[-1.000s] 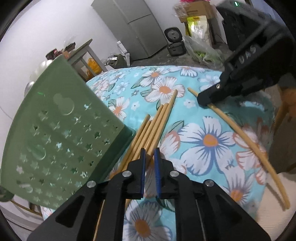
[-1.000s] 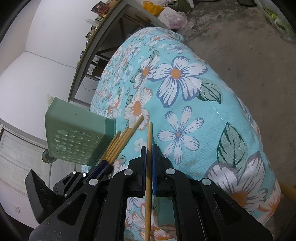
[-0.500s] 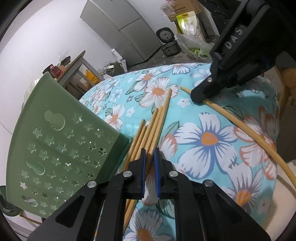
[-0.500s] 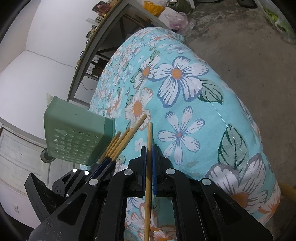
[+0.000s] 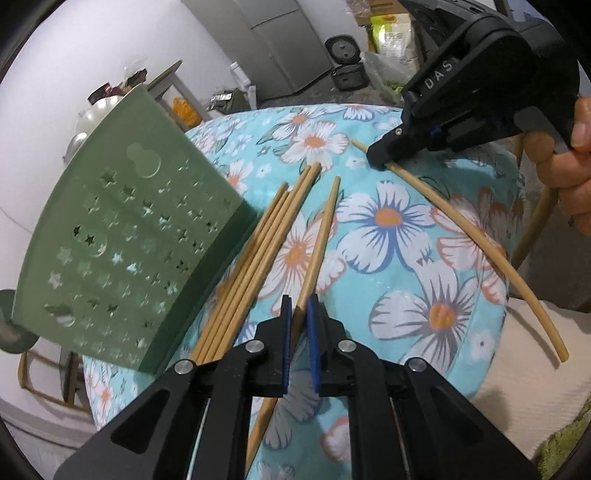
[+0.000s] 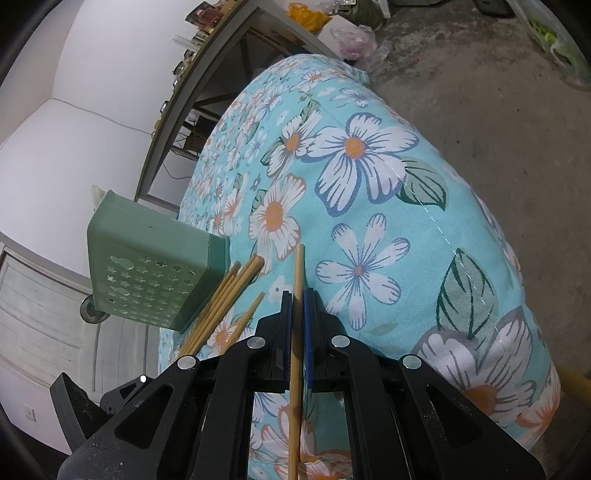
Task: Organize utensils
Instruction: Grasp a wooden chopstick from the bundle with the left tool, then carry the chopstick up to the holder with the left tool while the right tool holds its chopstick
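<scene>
Because each is to be lifted alone, the left gripper pinches one chopstick apart from the bundle beside the green holder, tip pointing away, while the right gripper clamps another lengthwise on the cloth.

Only legible text you've got: "DAS", white capitals on the black housing of the right gripper, seen from your left wrist view. The packaging on the box at the back has print, but it's too blurred to read. Your right wrist view shows no readable text.
</scene>
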The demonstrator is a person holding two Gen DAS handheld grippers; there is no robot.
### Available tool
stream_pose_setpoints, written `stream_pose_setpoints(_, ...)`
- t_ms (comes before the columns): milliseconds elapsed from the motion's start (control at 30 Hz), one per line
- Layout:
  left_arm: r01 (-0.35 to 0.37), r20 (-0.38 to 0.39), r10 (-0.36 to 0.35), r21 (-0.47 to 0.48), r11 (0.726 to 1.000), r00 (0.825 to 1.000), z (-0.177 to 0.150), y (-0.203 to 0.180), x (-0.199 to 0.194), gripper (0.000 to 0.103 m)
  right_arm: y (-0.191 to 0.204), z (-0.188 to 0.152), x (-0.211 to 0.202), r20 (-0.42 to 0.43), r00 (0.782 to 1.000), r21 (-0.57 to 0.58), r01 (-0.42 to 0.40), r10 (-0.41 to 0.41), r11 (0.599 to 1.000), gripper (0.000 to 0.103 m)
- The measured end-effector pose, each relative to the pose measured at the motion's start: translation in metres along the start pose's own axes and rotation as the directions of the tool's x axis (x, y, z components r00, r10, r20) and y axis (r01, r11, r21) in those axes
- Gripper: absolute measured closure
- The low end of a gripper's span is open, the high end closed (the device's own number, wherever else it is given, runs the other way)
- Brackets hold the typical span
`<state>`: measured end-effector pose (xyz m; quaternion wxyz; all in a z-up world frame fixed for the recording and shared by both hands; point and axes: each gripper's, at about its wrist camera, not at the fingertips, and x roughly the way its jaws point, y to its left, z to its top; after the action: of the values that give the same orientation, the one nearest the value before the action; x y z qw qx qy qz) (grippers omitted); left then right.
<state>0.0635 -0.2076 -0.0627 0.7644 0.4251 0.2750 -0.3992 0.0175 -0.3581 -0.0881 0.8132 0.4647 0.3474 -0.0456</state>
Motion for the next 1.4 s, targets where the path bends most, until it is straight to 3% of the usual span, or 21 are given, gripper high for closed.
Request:
stream_pose_setpoints(333, 0.173, 0.045, -0.167, -0.182, 0.968, 0.985, 0.037, 0.020, 0.009, 0.093, -0.001, 0.000, 0.000, -0.003, 1.000, 0.013, -0.005, 0.005, 1.000, 0.099)
stream_pose_setpoints(533, 0.256, 0.038, -0.254, -0.195, 0.947, 0.967, 0.056, 0.019, 0.027, 0.093, -0.006, 0.002, -0.001, -0.008, 1.000, 0.022, -0.017, 0.017, 1.000, 0.100)
stream_pose_setpoints(900, 0.281, 0.005, -0.285, -0.176, 0.943, 0.959, 0.073, 0.016, 0.045, 0.092, -0.010, 0.003, -0.002, -0.014, 0.999, 0.028, -0.028, 0.028, 0.999, 0.100)
stream_pose_setpoints(1067, 0.304, -0.003, -0.313, -0.217, 0.928, 0.950, 0.080, 0.023, 0.055, 0.092, -0.010, 0.002, -0.003, -0.012, 1.000, 0.024, -0.023, 0.023, 0.999, 0.100)
stream_pose_setpoints(1233, 0.290, 0.007, -0.296, -0.222, 0.931, 0.955, 0.081, 0.022, 0.053, 0.093, -0.006, 0.001, -0.002, -0.010, 1.000, 0.017, -0.020, 0.020, 1.000, 0.099)
stream_pose_setpoints(1400, 0.294, 0.034, -0.297, -0.275, 0.915, 0.954, 0.078, 0.034, 0.043, 0.097, 0.000, 0.001, -0.006, -0.004, 1.000, 0.014, -0.027, 0.028, 1.000, 0.099)
